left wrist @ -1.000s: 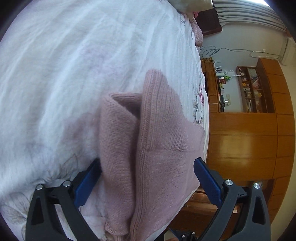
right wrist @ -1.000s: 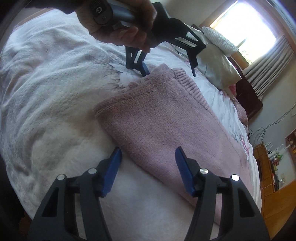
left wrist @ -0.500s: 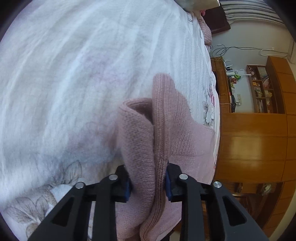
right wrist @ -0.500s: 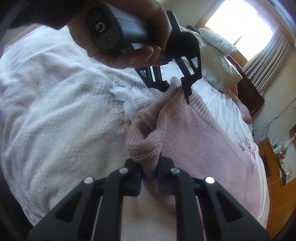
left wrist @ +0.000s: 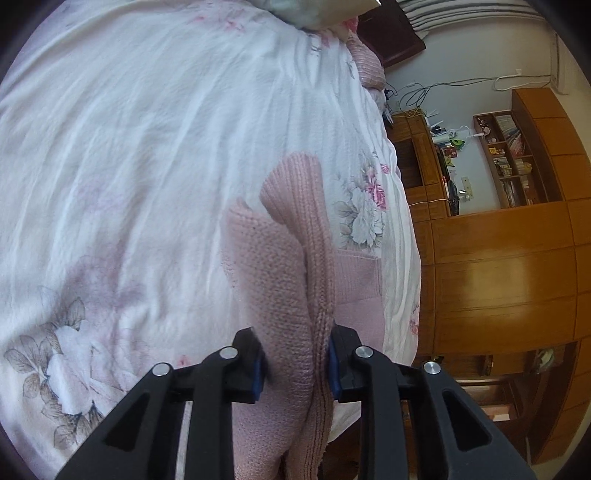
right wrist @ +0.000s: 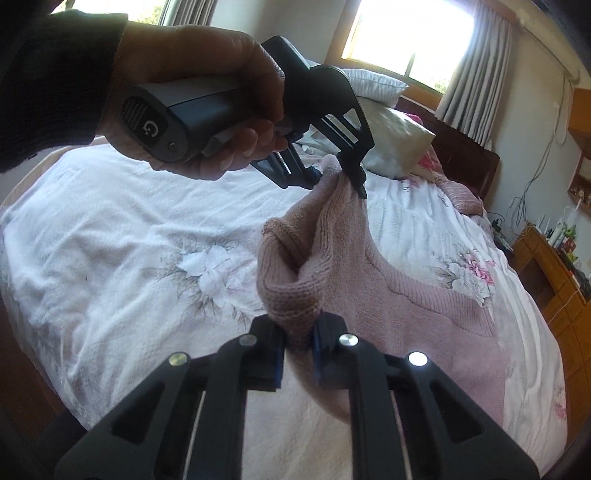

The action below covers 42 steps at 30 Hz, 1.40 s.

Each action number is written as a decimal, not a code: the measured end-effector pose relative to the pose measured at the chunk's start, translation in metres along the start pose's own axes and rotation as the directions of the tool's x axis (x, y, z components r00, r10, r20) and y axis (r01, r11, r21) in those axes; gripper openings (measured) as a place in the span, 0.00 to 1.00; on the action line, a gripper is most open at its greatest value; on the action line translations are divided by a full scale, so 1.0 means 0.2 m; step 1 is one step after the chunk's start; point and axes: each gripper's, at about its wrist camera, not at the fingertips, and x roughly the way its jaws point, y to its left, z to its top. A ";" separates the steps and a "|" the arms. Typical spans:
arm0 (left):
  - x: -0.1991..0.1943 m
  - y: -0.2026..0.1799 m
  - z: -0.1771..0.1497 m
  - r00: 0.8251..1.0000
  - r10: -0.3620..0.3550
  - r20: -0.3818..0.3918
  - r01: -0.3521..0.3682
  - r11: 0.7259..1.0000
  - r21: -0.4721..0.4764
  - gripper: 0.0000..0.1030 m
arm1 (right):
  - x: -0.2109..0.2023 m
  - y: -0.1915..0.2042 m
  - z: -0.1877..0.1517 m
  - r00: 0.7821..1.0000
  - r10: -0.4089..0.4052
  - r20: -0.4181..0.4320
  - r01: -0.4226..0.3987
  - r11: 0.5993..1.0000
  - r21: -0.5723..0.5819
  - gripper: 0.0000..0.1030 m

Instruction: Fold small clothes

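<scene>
A pink knitted garment lies on a white floral bedspread, with one edge lifted off the bed. My right gripper is shut on a bunched fold of that edge. In the left wrist view my left gripper is shut on a thick fold of the pink knitted garment, which hangs up from the bedspread. The right wrist view also shows my left gripper, held by a hand in a dark sleeve, pinching the garment's far corner.
Pillows lie at the head of the bed under a bright window. A second pink knit rests near the headboard. Wooden cabinets and shelves stand beside the bed's right edge.
Both grippers have gone from open around the garment's edge to shut on it, and they have lifted that edge up off the bedspread.
</scene>
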 end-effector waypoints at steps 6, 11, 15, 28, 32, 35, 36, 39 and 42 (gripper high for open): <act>0.02 -0.22 0.00 1.000 0.030 0.008 -0.030 0.999 0.030 0.25 | -0.10 -0.15 0.00 1.000 -0.001 0.022 -0.001 0.995 0.096 0.10; 0.04 -0.35 -0.01 0.999 0.050 0.004 -0.050 0.997 0.054 0.25 | -0.16 -0.29 0.00 1.000 0.007 0.027 -0.011 0.986 0.165 0.10; 0.06 -0.42 -0.03 0.998 0.056 0.002 -0.056 0.996 0.075 0.25 | -0.20 -0.37 -0.01 0.999 0.005 0.034 -0.012 0.981 0.192 0.10; 0.20 -0.64 -0.02 0.995 0.089 -0.041 -0.083 0.987 0.137 0.25 | -0.25 -0.58 -0.03 0.998 -0.004 0.064 -0.014 0.959 0.281 0.10; 0.25 -0.69 0.01 0.993 0.103 -0.059 -0.093 0.983 0.156 0.25 | -0.25 -0.62 -0.03 0.997 -0.010 0.072 -0.011 0.957 0.289 0.10; 0.29 -0.72 0.02 0.992 0.109 -0.066 -0.098 0.982 0.160 0.25 | -0.24 -0.66 -0.04 0.997 -0.018 0.072 -0.005 0.954 0.300 0.10; 0.31 -0.73 0.03 0.991 0.113 -0.069 -0.100 0.982 0.163 0.25 | -0.24 -0.67 -0.05 0.997 -0.018 0.071 -0.005 0.952 0.307 0.10; 0.35 -0.74 0.03 0.990 0.122 -0.077 -0.108 0.980 0.166 0.25 | -0.24 -0.72 -0.08 0.997 -0.027 0.067 0.004 0.944 0.330 0.10; 0.40 -0.77 0.03 0.988 0.130 -0.084 -0.114 0.979 0.171 0.25 | -0.24 -0.78 -0.11 0.998 -0.035 0.059 0.011 0.935 0.355 0.10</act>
